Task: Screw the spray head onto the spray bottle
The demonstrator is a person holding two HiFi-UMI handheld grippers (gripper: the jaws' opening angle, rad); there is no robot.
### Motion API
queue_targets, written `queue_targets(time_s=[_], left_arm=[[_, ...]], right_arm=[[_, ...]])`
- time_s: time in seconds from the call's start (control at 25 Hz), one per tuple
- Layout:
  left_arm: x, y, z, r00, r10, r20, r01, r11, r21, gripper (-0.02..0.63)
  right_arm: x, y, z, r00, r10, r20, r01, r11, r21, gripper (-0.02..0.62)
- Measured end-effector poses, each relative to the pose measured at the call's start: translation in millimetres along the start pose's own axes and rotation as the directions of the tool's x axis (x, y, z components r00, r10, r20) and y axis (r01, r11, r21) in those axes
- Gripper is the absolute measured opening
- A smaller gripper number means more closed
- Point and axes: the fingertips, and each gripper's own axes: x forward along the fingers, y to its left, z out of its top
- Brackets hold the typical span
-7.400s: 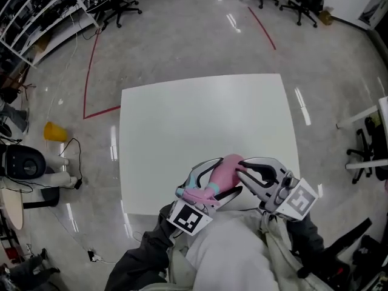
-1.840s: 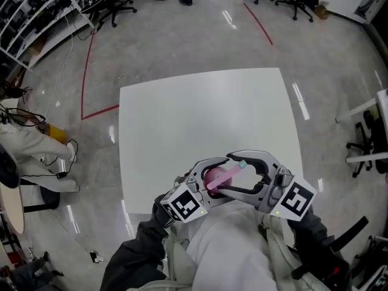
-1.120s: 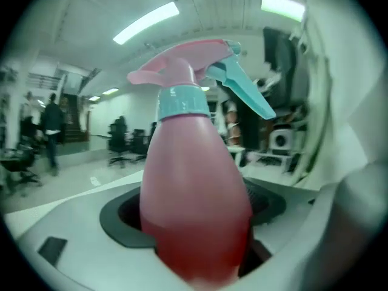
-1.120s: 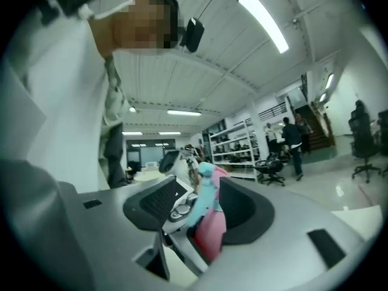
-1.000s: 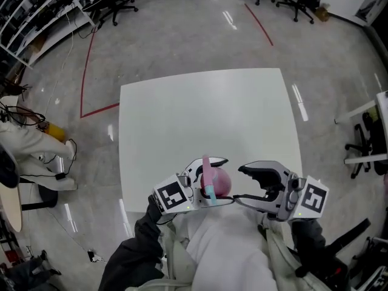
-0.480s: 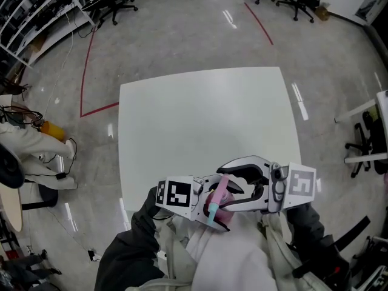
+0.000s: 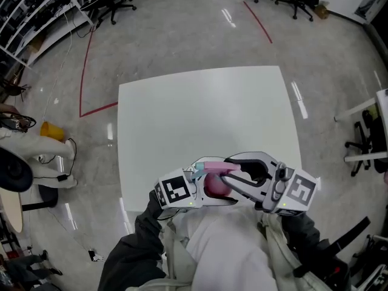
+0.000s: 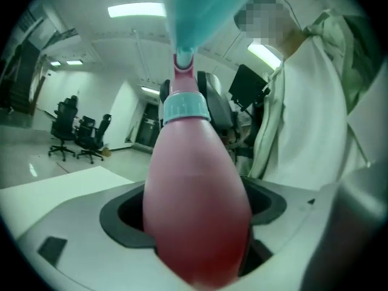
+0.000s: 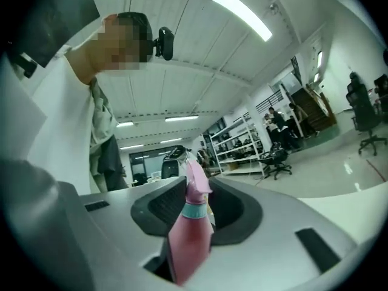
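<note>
The person wears a pale cream jacket (image 7: 224, 247) with dark grey sleeves (image 7: 136, 253). The left gripper (image 7: 209, 180) and the right gripper (image 7: 229, 171) have smooth light-grey shells with black linings inside their curved jaws. Each carries a white marker cube (image 7: 177, 191) printed with black squares.

A white, square-topped table (image 7: 206, 120) stands on a glossy grey floor (image 7: 182, 35) that throws back the ceiling lights in bright streaks. On the floor itself lie red tape lines (image 7: 88, 71) – one bent into a corner by the table's far left side – and a small yellow object (image 7: 53, 130) with a dark cable (image 7: 74, 156) near it. Black office chairs (image 7: 115, 5) stand further off – well apart from the table.
</note>
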Motion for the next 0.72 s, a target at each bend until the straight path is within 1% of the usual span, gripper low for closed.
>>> queue_targets(time_s=[0.04,0.08,0.12,0.16,0.2,0.24,0.28,0.32,0.36,0.4,0.44,0.48,0.6,0.68,0.72], left_arm=[[0.9,10.3,-1.0,0.997,0.072,-0.015,-0.072,0.997,0.023,0.428],[1.3,20.6,-2.3,0.988,0.152,-0.030,-0.150,0.987,0.054,0.428],[1.0,29.5,-4.0,0.972,0.230,-0.043,-0.226,0.970,0.092,0.428],[0.3,35.9,-5.6,0.955,0.292,-0.047,-0.284,0.951,0.124,0.428],[0.0,38.6,-6.4,0.945,0.324,-0.040,-0.316,0.938,0.141,0.428],[0.4,37.5,-5.4,0.946,0.322,-0.019,-0.317,0.939,0.136,0.428],[0.9,33.5,-1.4,0.955,0.295,0.021,-0.295,0.949,0.111,0.428],[0.6,28.5,5.9,0.962,0.260,0.081,-0.266,0.961,0.072,0.428],[-1.3,24.4,15.3,0.961,0.234,0.150,-0.241,0.970,0.027,0.428],[-4.3,22.5,23.1,0.952,0.228,0.204,-0.231,0.973,-0.012,0.428],[-6.8,23.0,26.5,0.945,0.239,0.224,-0.238,0.971,-0.032,0.428],[-7.5,25.0,25.6,0.941,0.261,0.214,-0.262,0.965,-0.027,0.426],[-1.9,32.6,18.3,0.928,0.337,0.158,-0.347,0.937,0.036,0.426],[2.6,34.2,16.5,0.924,0.349,0.157,-0.360,0.932,0.047,0.426],[5.0,34.1,14.3,0.926,0.346,0.154,-0.357,0.932,0.054,0.426]], right_arm=[[-0.1,-4.8,-0.8,0.999,-0.037,-0.009,0.037,0.999,-0.001,0.104],[-0.4,-8.8,-1.4,0.997,-0.071,-0.018,0.071,0.997,-0.006,0.112],[-0.3,-11.4,-1.4,0.995,-0.096,-0.023,0.096,0.995,-0.017,0.121],[0.5,-12.6,-0.1,0.993,-0.113,-0.018,0.112,0.993,-0.036,0.127],[1.4,-12.7,1.5,0.993,-0.121,-0.011,0.120,0.991,-0.056,0.130],[1.7,-11.9,1.5,0.992,-0.122,-0.010,0.121,0.990,-0.065,0.130],[0.3,-11.3,0.7,0.993,-0.121,-0.008,0.120,0.991,-0.057,0.129],[-2.7,-12.2,2.0,0.993,-0.121,0.010,0.121,0.992,-0.035,0.129],[-6.4,-15.0,6.6,0.991,-0.127,0.048,0.127,0.992,-0.009,0.124],[-9.5,-19.2,13.3,0.986,-0.142,0.093,0.141,0.990,0.013,0.117],[-11.7,-23.2,18.5,0.978,-0.164,0.126,0.162,0.986,0.023,0.117],[-13.1,-25.8,19.0,0.973,-0.190,0.130,0.189,0.982,0.018,0.117],[-12.2,-24.4,10.2,0.965,-0.254,0.064,0.258,0.964,-0.070,0.132],[-10.5,-22.1,8.8,0.963,-0.265,0.042,0.269,0.956,-0.116,0.135],[-10.8,-20.6,7.5,0.965,-0.259,0.039,0.262,0.956,-0.129,0.135]])
